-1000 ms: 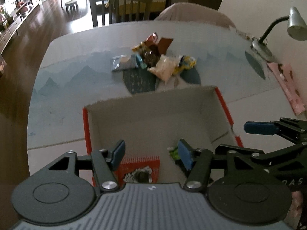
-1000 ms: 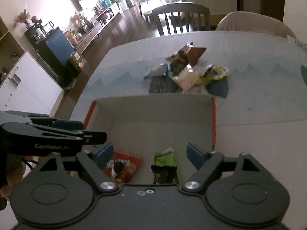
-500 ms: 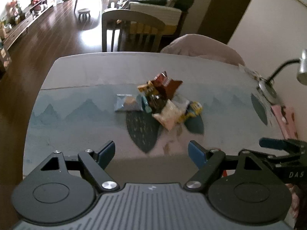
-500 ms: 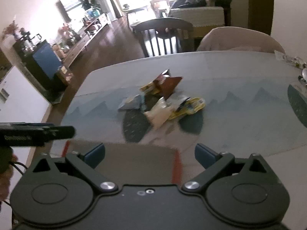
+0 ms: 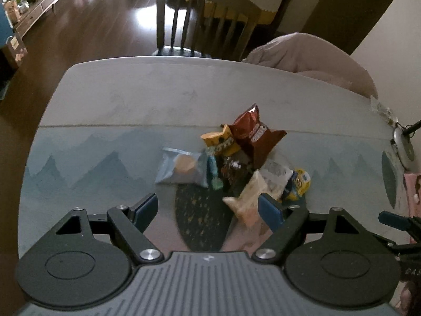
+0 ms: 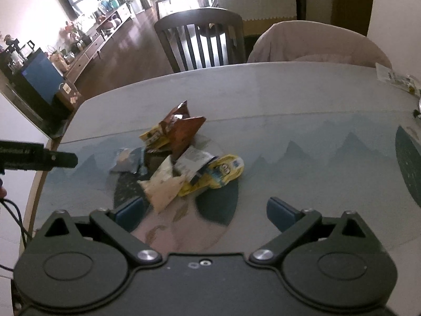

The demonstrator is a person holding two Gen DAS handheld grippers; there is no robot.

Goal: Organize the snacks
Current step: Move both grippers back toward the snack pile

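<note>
A pile of snack packets lies mid-table. In the left wrist view it holds a brown bag [image 5: 254, 134], a yellow packet [image 5: 219, 142], a blue-grey packet [image 5: 183, 168], a cream packet [image 5: 248, 197] and a yellow cartoon packet [image 5: 298, 183]. My left gripper [image 5: 208, 209] hovers open just short of the pile, its right finger beside the cream packet, nothing held. My right gripper [image 6: 205, 210] is wide open and empty before the cream packet [image 6: 163, 184] and yellow cartoon packet [image 6: 221, 171]. The brown bag [image 6: 184, 131] stands behind them.
The table [image 5: 105, 100] wears a grey-blue mountain-print mat. A wooden chair [image 5: 205, 21] and a pink-draped chair [image 5: 302, 58] stand at its far edge. A lamp base [image 5: 402, 147] and a pink item [image 5: 413, 187] sit at the right. Wooden floor drops away on the left.
Both grippers left the red-edged cardboard box, where a red and a green packet stayed, and moved forward to the snack pile. Their jaws widened. The box is out of view.
</note>
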